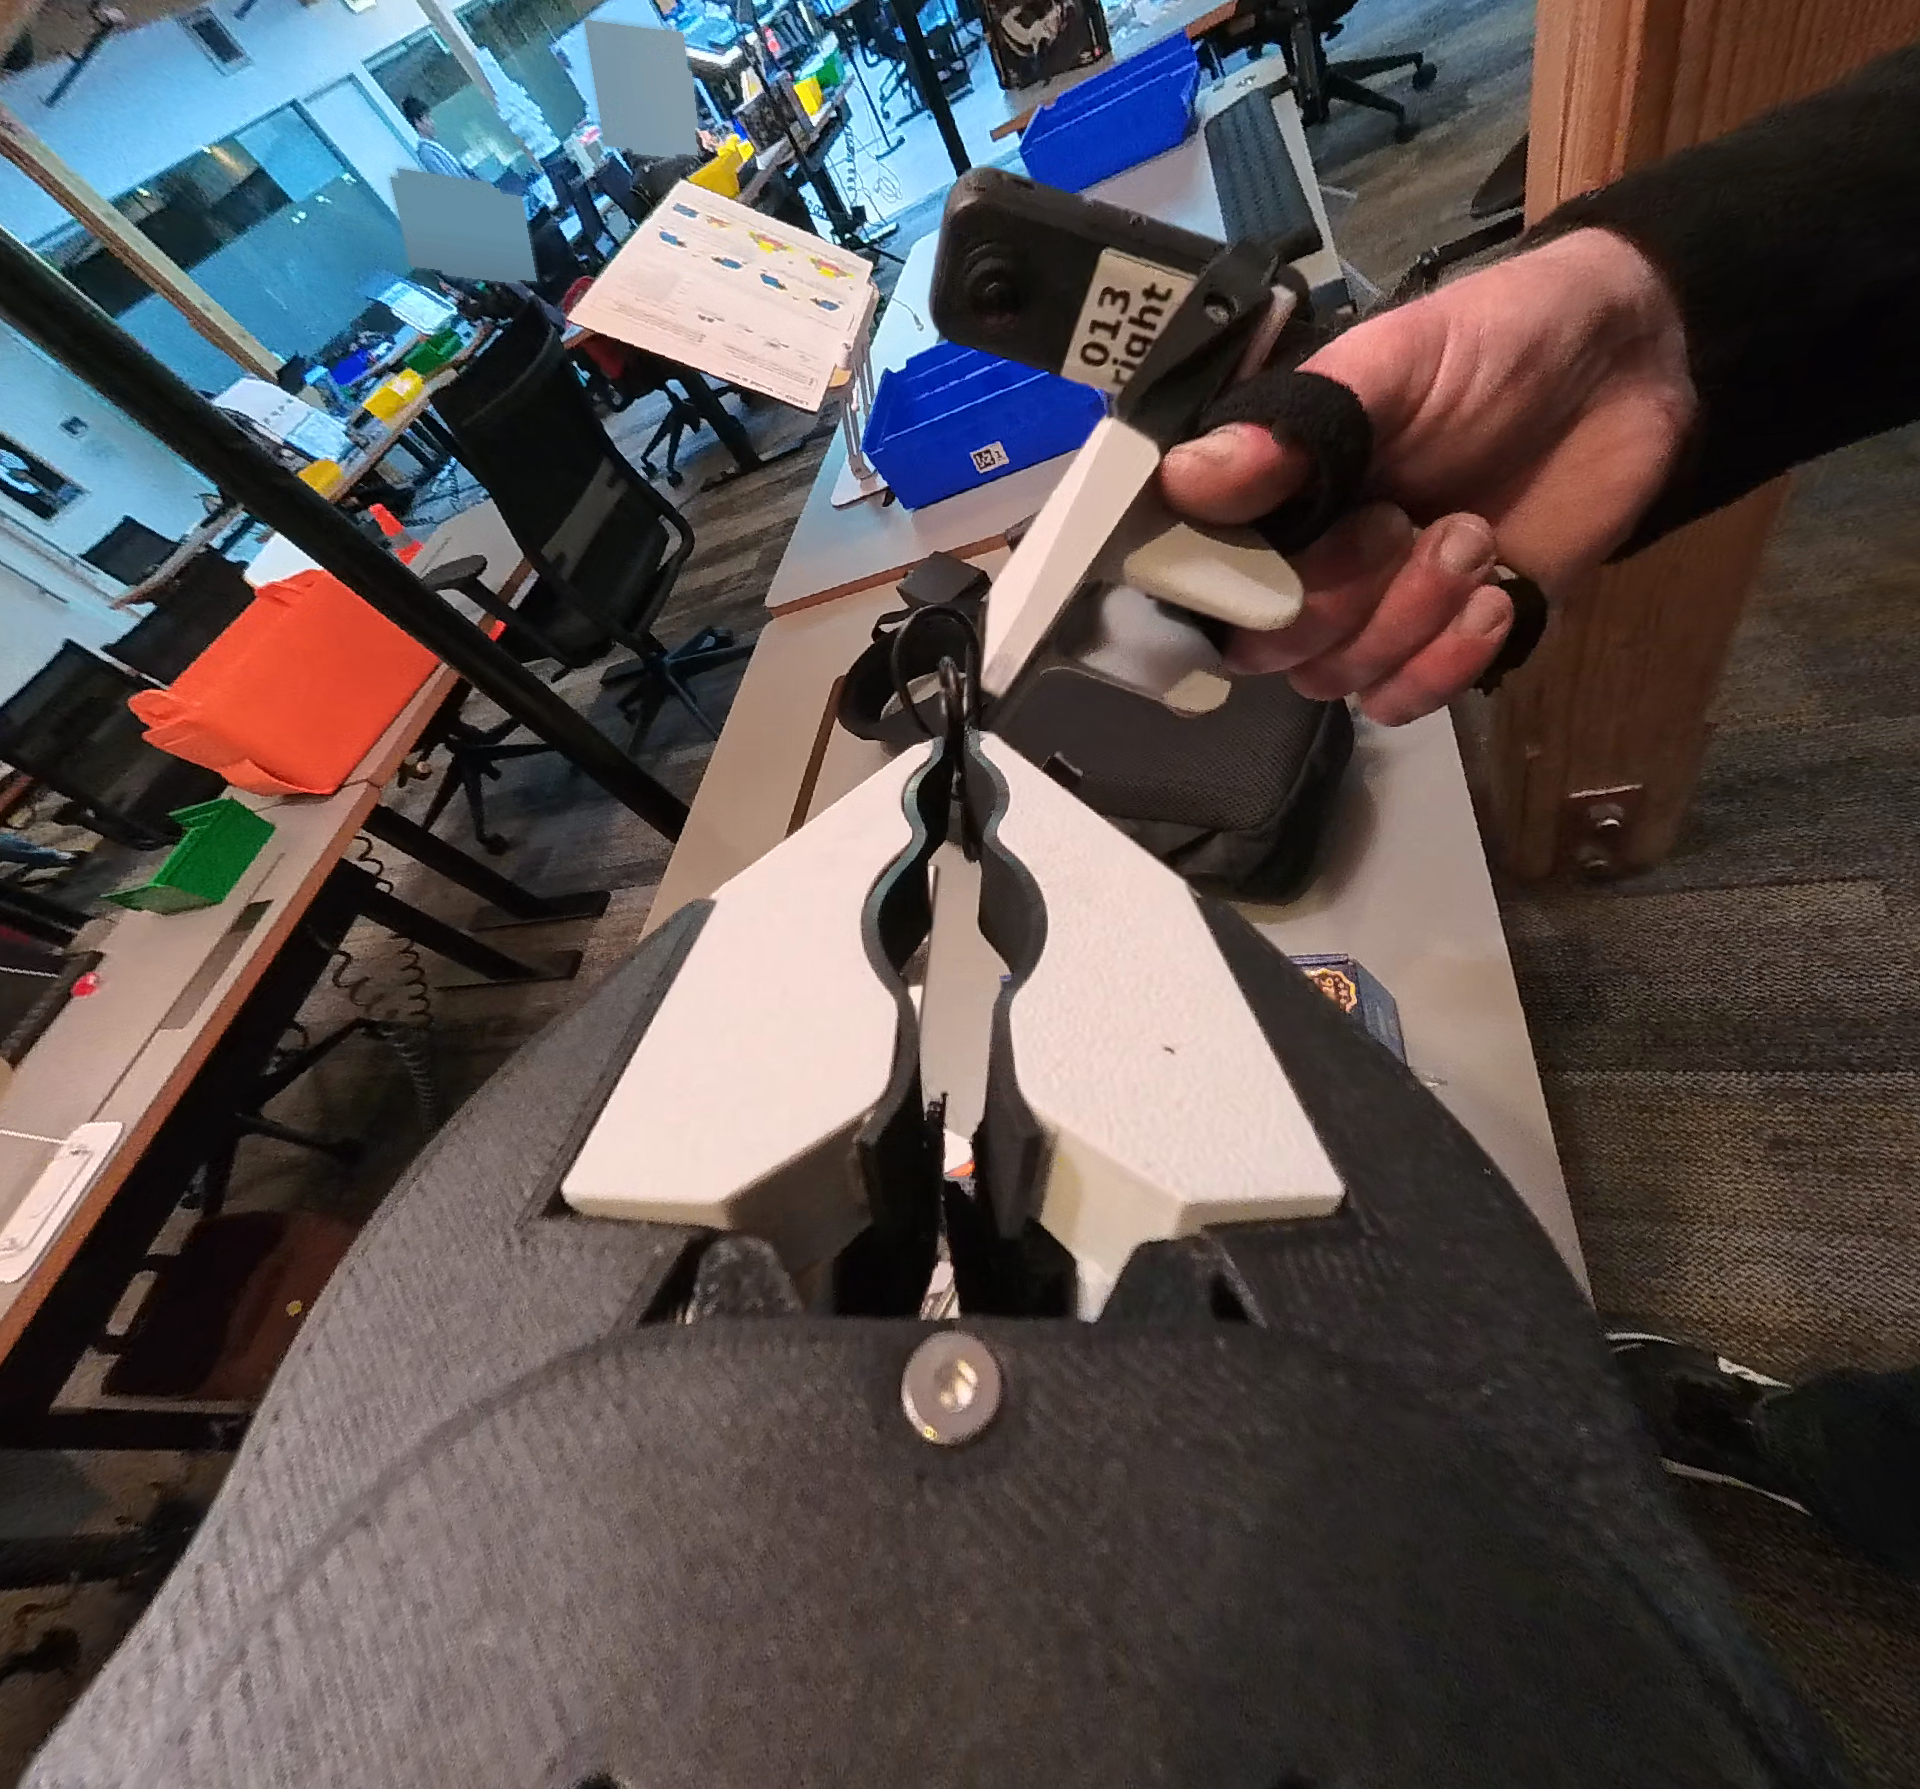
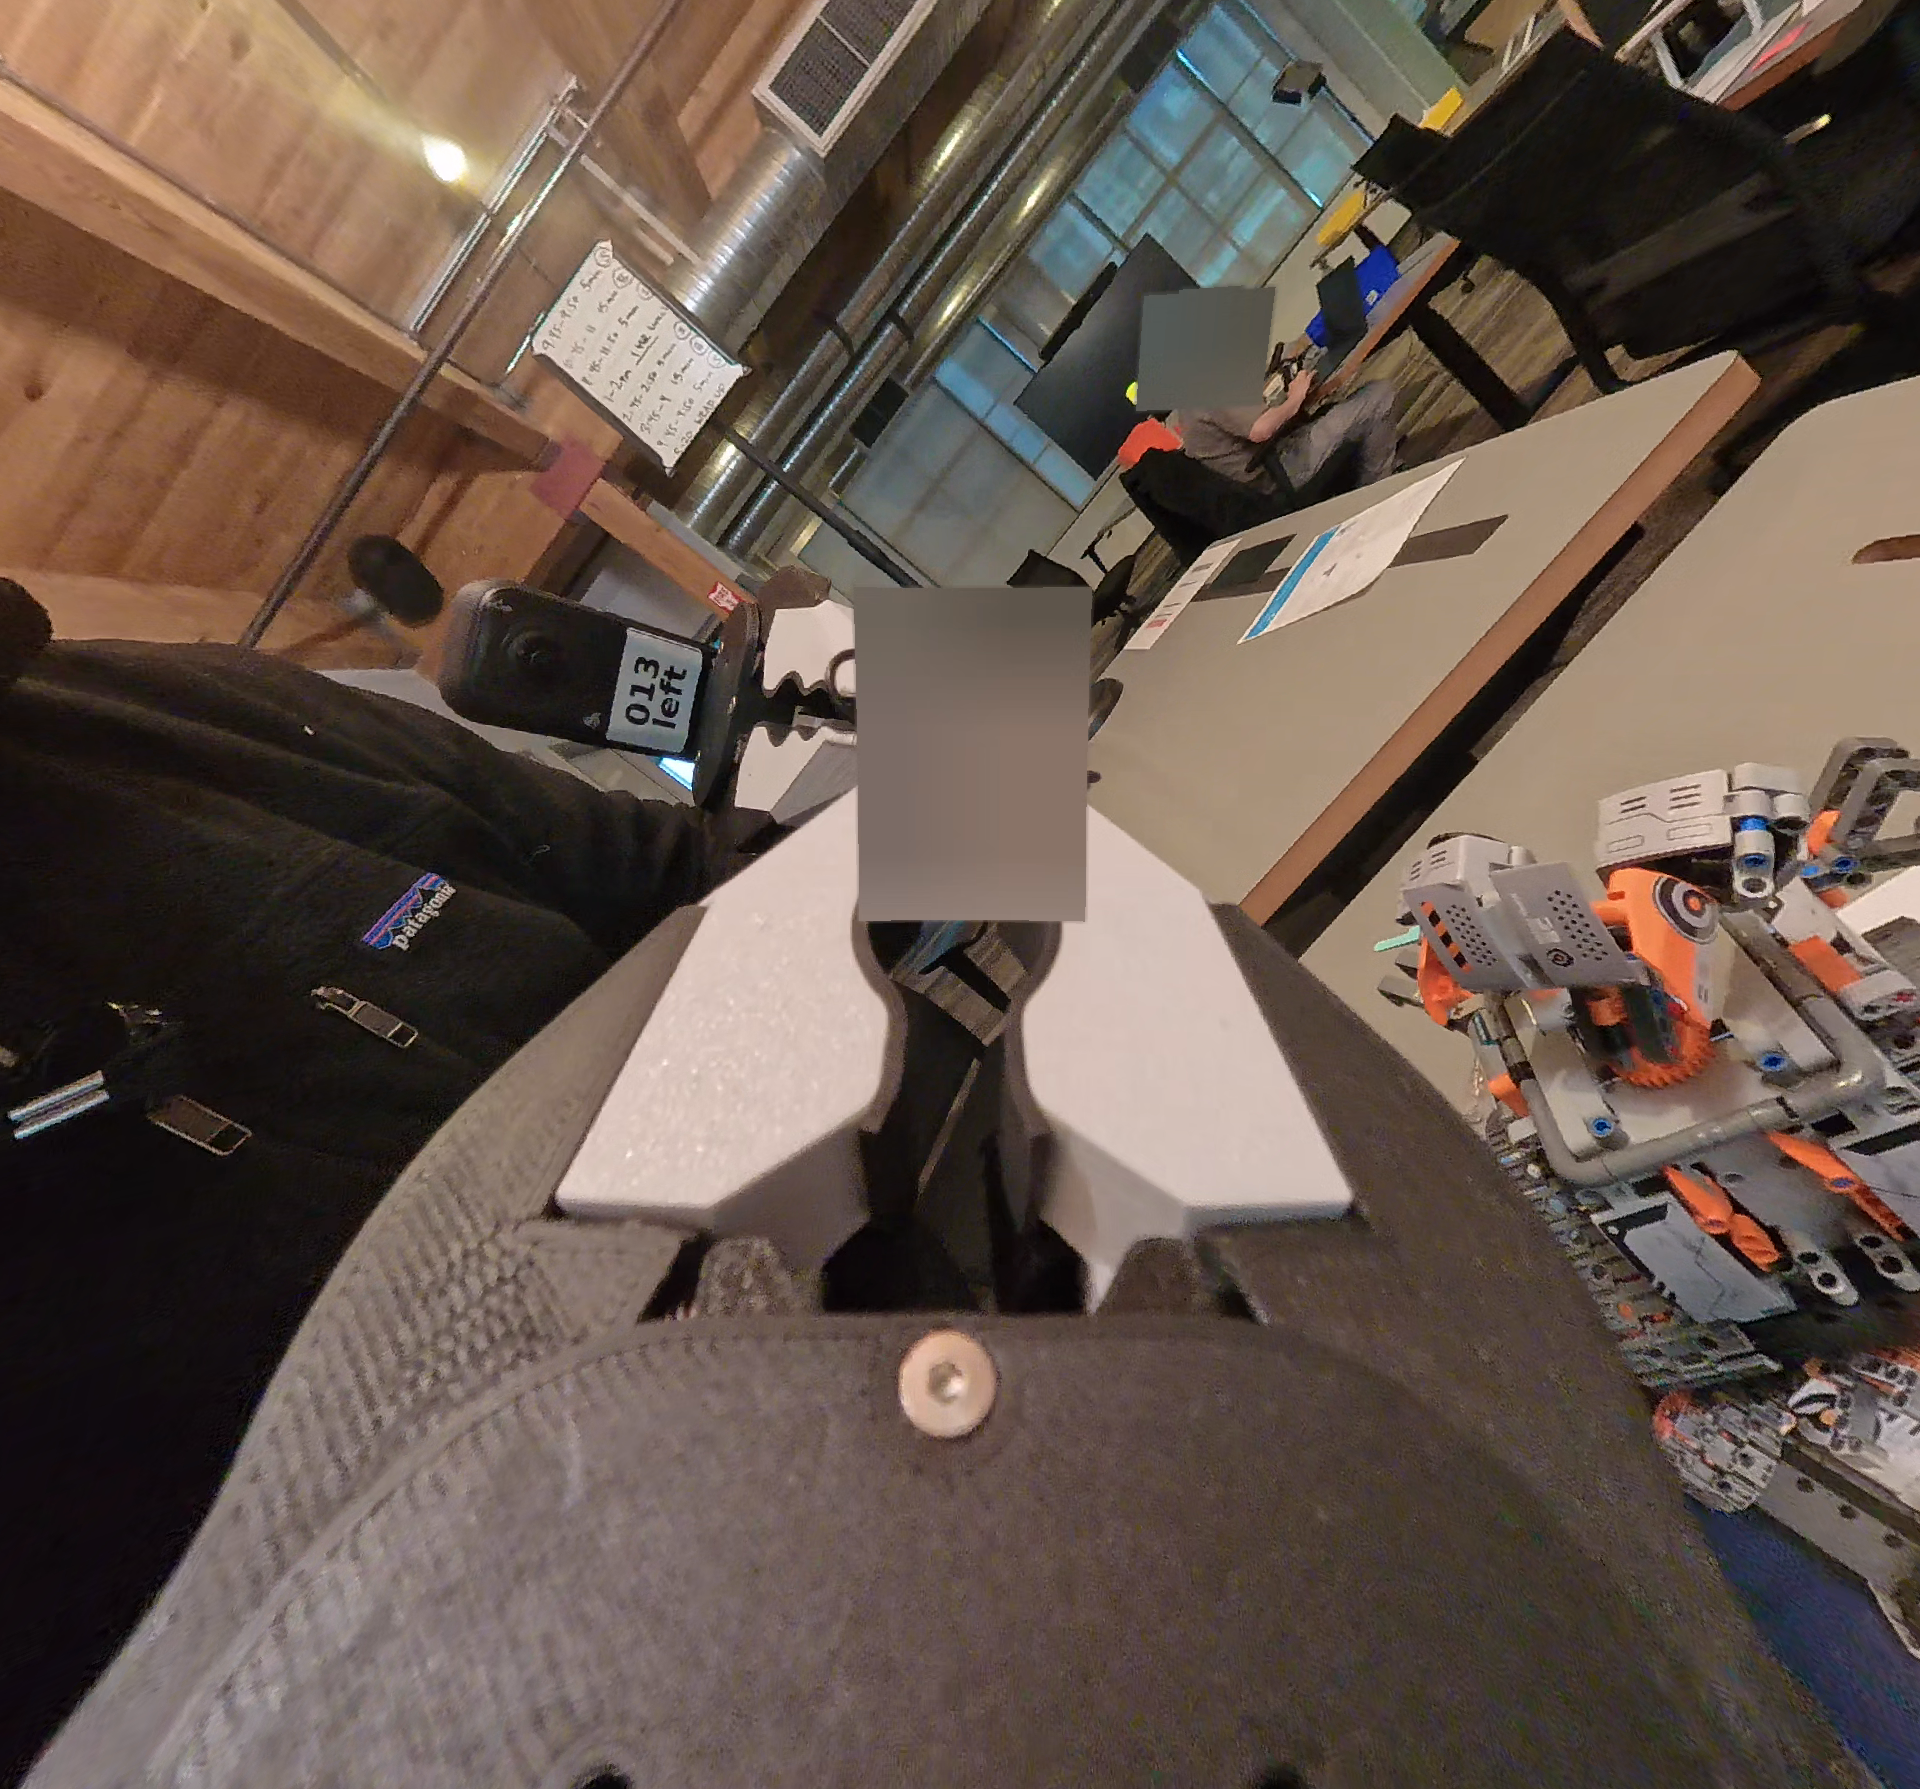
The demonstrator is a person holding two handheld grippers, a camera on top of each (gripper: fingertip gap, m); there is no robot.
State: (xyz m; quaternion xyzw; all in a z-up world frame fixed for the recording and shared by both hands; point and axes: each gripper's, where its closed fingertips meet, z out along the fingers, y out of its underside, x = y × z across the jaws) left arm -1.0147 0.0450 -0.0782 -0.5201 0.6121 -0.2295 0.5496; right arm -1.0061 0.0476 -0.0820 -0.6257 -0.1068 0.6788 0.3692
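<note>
On the far left, one orange plastic bin [image 1: 291, 690] and one small green plastic bin [image 1: 197, 866] are seen on a side desk. At the centre, the white fingers of the left gripper [image 1: 958, 752] are closed on a thin black cord loop [image 1: 940, 648], which is pinched at their tips and stands up just past them. Beyond it, one black fabric zip bag [image 1: 1195, 752] is laid on the grey desk [image 1: 1382, 960], and two blue plastic bins [image 1: 987, 430] are set farther along, one behind the other. To the right, the right gripper [image 1: 1003, 669] is held by a hand [image 1: 1455, 492] and pointed down at the bag, its tip just at the bag's top. One wooden post [image 1: 1714, 25] stands at the far right.

In the right wrist view, a black fleece jacket [image 2: 260, 908] fills the left. The right gripper's fingers are drawn close together; their tips are masked, so anything held cannot be told. One grey-and-orange brick-built model [image 2: 1662, 1012] stands at the right.
</note>
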